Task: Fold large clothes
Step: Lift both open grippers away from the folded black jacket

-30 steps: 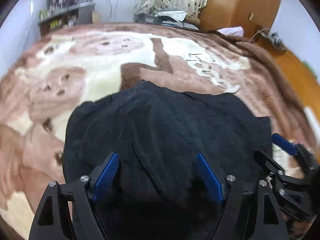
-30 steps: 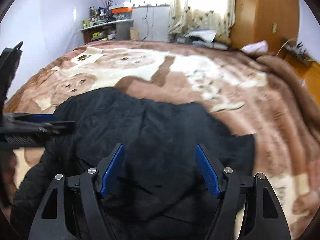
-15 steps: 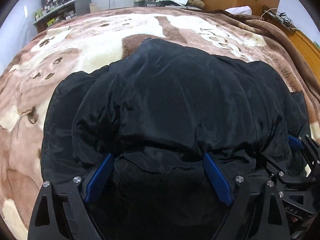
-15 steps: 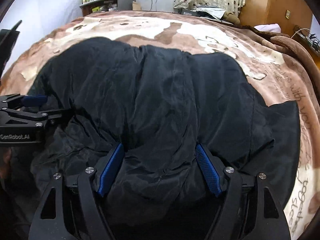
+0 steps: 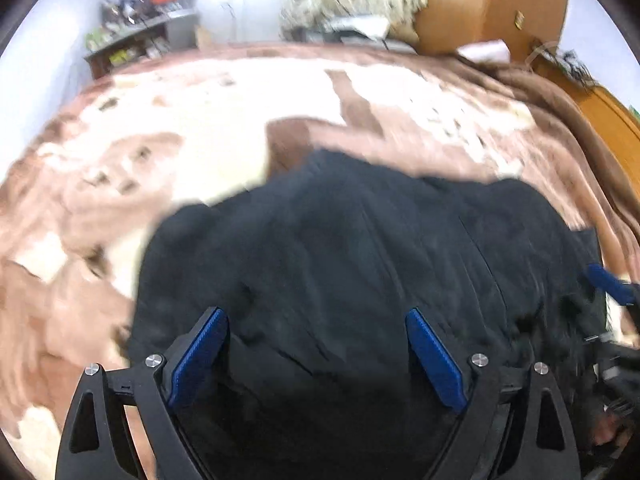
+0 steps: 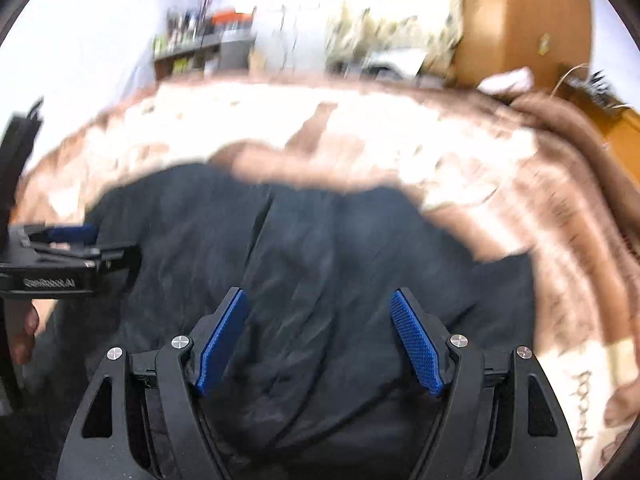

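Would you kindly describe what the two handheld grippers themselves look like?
Both the left gripper and right gripper have matte black angular frames with triangular cut-outs, silver screws and ribbed blue pads. White lettering, too blurred to read, marks the left one's side.

Motion-blurred shelf clutter [image 6: 200,36], black garment's [image 5: 360,280] near edge cropped.

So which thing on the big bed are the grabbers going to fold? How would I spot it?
Find the big bed covered by a fluffy brown and cream blanket with bear pictures. On its near part lies the black jacket, a dark, puffy heap right in front of the left gripper and right gripper. It is the only black thing lying on that pale blanket.
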